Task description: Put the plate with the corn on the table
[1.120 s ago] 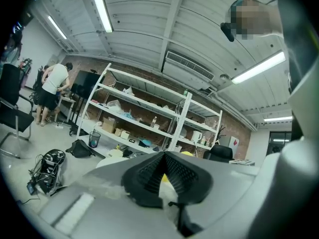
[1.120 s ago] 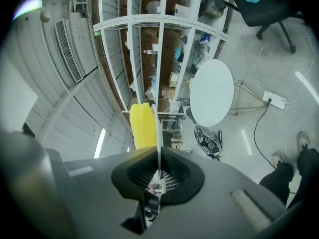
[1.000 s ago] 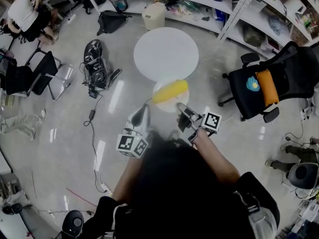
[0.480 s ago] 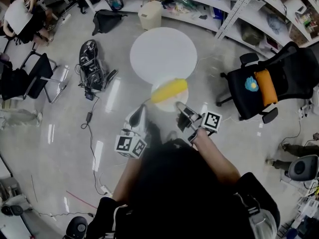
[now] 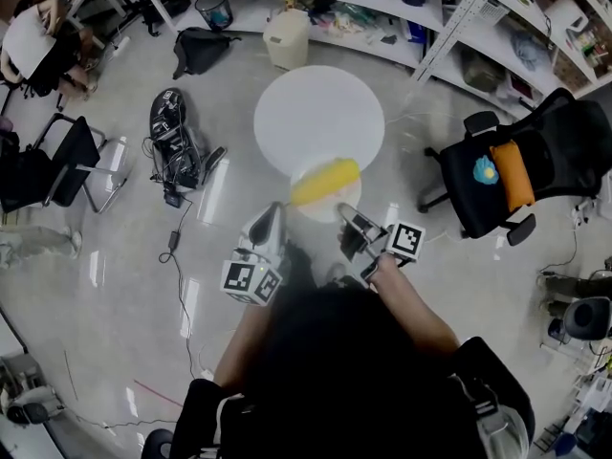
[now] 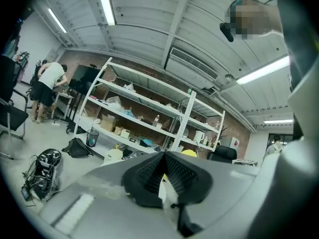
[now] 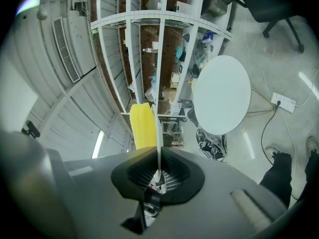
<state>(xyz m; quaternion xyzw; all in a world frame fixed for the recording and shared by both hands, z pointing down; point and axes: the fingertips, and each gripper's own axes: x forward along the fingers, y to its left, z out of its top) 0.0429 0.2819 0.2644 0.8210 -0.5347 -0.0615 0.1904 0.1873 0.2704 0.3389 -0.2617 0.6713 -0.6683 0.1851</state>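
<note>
Plate (image 5: 308, 206), white, riding in the air between both grippers, over the pale floor (image 5: 143, 285). Carrying the yellow corn (image 5: 325, 181), lying on its side across the plate's top. Showing in the head view right at the near edge of the round white table (image 5: 318, 113), not resting on the tabletop.

Right gripper (image 7: 158, 171): pinching the plate's thin rim edge-on, jaws drawn almost fully together on it, corn showing just beyond them.

Left gripper (image 6: 163, 158): clamping a white sliver of the same rim, jaws closed down on it, a touch of yellow showing behind.

Surroundings: black office chair (image 5: 564, 142) with an orange cushion (image 5: 515, 172) standing to the right of the table, well apart from it; bundle of cables (image 5: 177, 137) lying on the floor to the left.
</note>
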